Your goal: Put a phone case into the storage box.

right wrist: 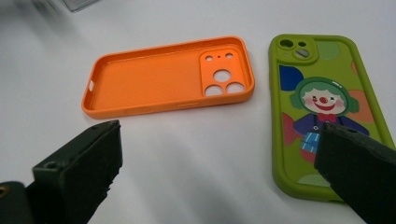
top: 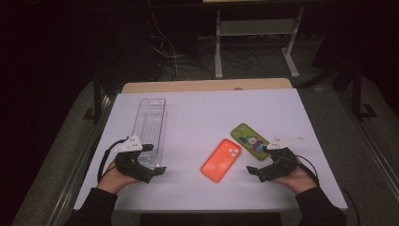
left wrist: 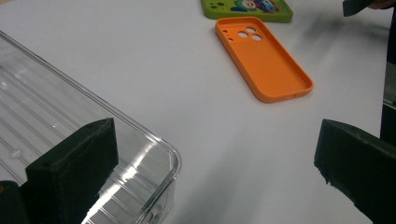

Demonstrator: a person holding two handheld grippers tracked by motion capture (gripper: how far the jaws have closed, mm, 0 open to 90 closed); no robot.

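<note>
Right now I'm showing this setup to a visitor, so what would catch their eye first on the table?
The bright orange phone case stands out at the middle of the white table, lying hollow side up. Just right of it lies a green phone case printed with a cartoon clown. A clear plastic tray sits at the left, and the left gripper and right gripper rest open at the near edge.

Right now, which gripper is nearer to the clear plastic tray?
Left. The left gripper sits at the clear plastic tray's near end, one jaw over its corner. The right gripper is across the table, beside the green clown phone case.
</note>
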